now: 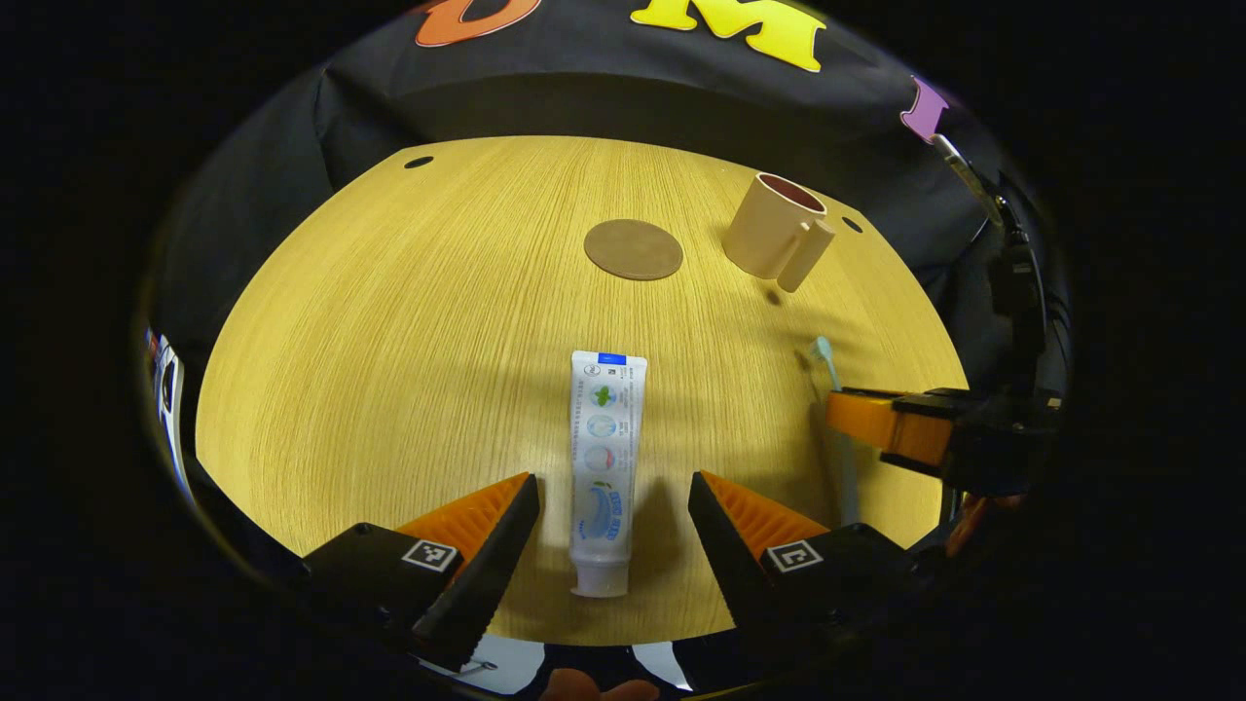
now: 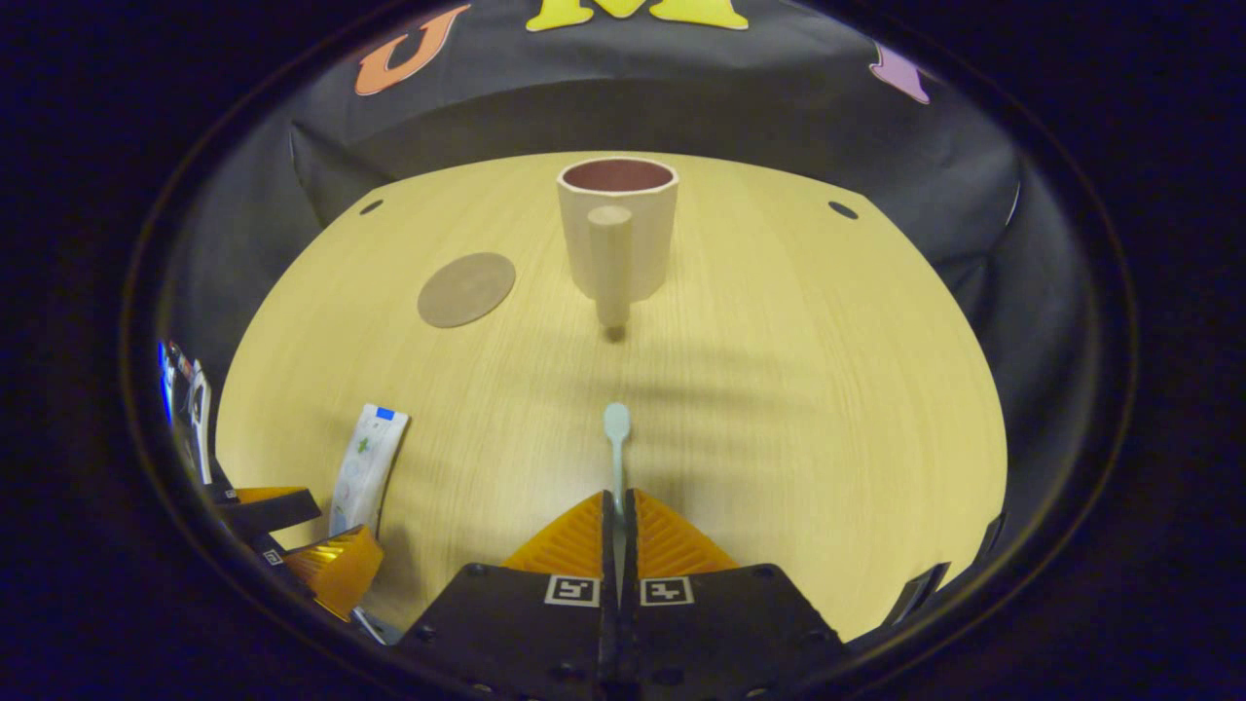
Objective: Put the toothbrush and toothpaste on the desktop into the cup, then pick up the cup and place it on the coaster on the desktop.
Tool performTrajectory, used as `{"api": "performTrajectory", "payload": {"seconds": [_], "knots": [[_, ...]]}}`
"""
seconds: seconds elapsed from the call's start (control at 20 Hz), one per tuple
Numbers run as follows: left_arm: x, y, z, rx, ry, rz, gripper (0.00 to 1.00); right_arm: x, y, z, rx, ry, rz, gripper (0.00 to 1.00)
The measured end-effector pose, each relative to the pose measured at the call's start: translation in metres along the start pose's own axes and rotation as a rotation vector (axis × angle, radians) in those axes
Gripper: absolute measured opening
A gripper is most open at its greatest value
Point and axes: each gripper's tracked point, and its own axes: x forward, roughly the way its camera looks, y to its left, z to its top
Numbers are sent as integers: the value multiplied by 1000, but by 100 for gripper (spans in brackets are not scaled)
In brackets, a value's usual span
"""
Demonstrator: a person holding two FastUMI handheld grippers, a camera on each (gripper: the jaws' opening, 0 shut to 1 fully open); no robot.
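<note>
Beige cup (image 2: 617, 234), brown coaster (image 2: 466, 289) — pale-green toothbrush (image 2: 617, 438), white toothpaste (image 1: 606, 458).

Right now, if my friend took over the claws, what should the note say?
Left claw: open, straddling the toothpaste lying flat on the desk, not gripping.
Right claw: shut on the toothbrush, head pointing at the cup.
Cup upright, empty as far as visible, beside the coaster, not on it.
Done: toothbrush gripped.
Left: both items into cup, cup onto coaster.

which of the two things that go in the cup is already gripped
The toothbrush: the right gripper is shut on its handle. The toothpaste lies flat between the left gripper's open fingers, untouched.
</note>
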Motion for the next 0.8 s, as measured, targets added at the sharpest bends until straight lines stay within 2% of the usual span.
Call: {"api": "performTrajectory", "payload": {"seconds": [0.45,0.75,0.8], "knots": [[19,3,-4,57,10,9,96,-33,-3,11,13,-56,27,0],[33,10,9,70,29,27,89,-50,-10,12,18,-71,33,0],[34,8,12,71,30,23,84,-51,-11,12,19,-70,31,0]]}}
